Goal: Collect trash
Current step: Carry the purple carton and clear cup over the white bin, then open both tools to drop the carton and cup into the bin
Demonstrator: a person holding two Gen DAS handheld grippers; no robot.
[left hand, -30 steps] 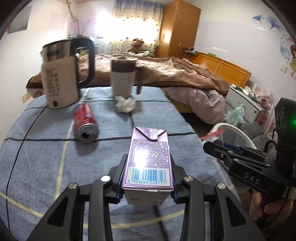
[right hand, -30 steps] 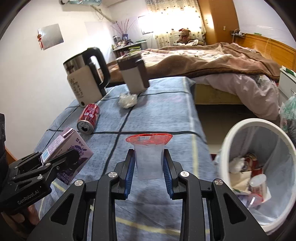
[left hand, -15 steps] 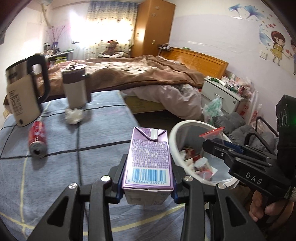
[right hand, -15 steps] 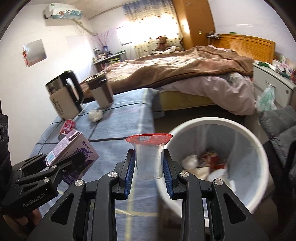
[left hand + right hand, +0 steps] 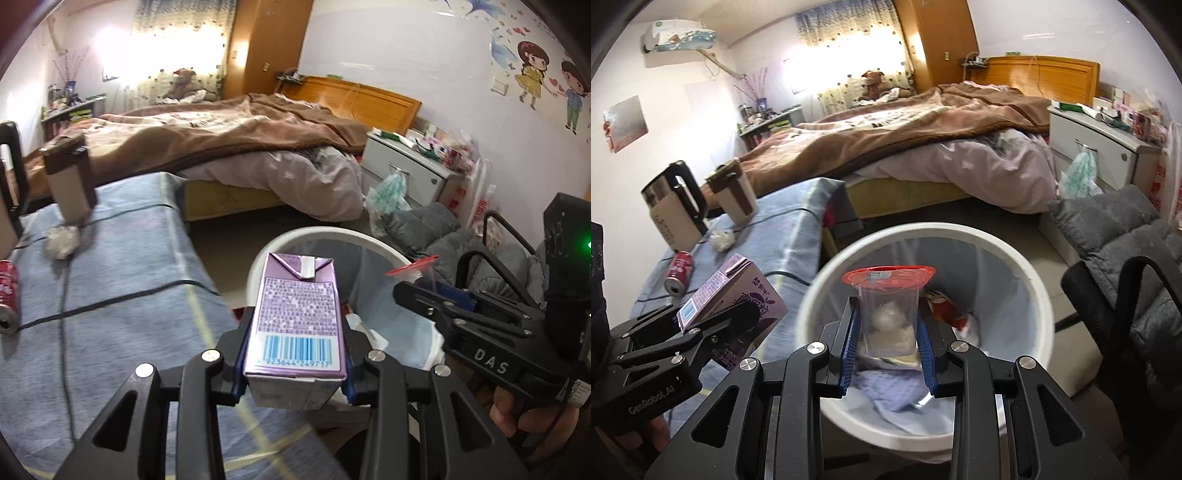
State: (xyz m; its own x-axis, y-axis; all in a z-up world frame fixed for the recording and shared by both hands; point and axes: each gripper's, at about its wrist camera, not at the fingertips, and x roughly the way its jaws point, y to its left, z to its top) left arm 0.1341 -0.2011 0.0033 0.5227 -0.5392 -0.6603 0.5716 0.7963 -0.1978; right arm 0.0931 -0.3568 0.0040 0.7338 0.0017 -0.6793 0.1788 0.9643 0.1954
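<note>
Both tongs were clamped on trash: the left gripper (image 5: 293, 369) squeezed a purple drink carton (image 5: 295, 317) upright between its pads, and the right gripper (image 5: 888, 339) pinched a clear plastic cup (image 5: 888, 314) with a red rim. Each load hung over or at the rim of the white waste bin (image 5: 1027, 291), which already held crumpled paper and wrappers. On the blue-covered table (image 5: 798, 236) beside the bin lay a red soda can (image 5: 679, 271) and a crumpled tissue (image 5: 721, 238), near a kettle (image 5: 674, 212) and a lidded mug (image 5: 733, 195).
</note>
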